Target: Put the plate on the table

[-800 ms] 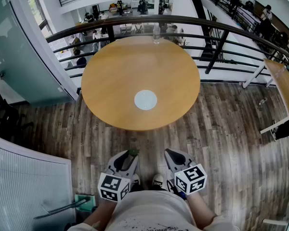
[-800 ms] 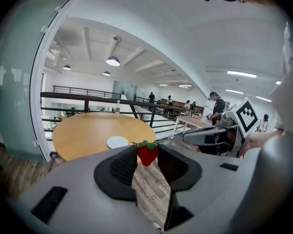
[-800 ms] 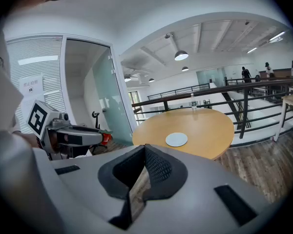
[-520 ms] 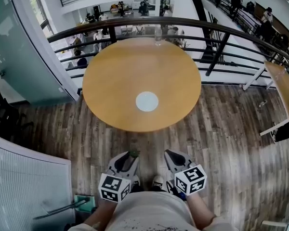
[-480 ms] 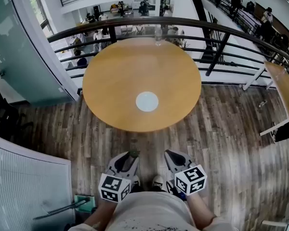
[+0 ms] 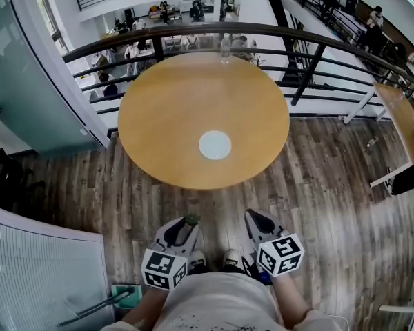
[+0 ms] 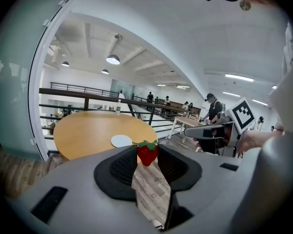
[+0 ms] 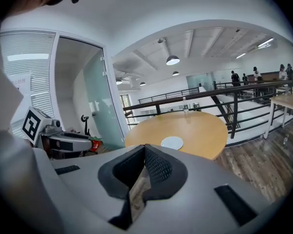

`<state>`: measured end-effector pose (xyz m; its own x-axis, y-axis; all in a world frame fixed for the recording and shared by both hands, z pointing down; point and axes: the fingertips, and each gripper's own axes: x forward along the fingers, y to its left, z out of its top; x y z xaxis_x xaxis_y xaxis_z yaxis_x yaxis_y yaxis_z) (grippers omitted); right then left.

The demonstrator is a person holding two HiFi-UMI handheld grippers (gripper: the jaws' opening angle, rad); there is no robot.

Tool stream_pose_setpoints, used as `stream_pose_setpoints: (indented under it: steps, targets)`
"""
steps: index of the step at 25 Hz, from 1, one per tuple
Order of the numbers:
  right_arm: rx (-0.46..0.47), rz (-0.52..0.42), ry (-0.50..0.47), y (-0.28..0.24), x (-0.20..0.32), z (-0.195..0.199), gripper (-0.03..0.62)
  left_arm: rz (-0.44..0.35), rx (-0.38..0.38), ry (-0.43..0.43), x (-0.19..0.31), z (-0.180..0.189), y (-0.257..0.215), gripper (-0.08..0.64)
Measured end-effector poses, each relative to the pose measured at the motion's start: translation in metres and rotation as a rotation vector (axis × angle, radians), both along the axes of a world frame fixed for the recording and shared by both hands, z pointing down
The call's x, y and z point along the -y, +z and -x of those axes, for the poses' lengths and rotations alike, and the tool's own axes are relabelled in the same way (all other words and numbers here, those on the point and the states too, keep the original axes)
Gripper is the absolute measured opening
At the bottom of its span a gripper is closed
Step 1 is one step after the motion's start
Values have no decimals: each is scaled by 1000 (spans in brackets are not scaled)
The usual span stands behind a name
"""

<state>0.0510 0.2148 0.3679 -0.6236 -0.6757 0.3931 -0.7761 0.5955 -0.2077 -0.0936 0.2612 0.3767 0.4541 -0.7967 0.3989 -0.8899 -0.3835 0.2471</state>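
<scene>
Head view: plate [image 6: 214,145] sits on the table [image 6: 165,109] inside its near edge, open floor [image 6: 317,185] before my low-held tools, left gripper [image 6: 188,221] pinching a strawberry [image 7: 147,153], right gripper [image 6: 251,214] closed empty.

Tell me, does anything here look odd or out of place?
A strawberry is pinched in the left gripper, away from the round table, whose white plate sits empty. Nothing looks spilled or damaged.
</scene>
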Motion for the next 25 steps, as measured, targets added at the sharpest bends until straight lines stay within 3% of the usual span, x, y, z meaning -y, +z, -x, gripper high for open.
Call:
stream_pose_setpoints:
  steps: [7,14,25]
  targets:
    - [-3,-23,82,-20,2,18,20,-16,-4,42,10,31,-12,146]
    - [1,-2,96,-5,6,18,20,-14,-16,62,25,30,-3,146]
    - [10,-8,29,10,110,20,20,-8,-2,17,118,25,9,146]
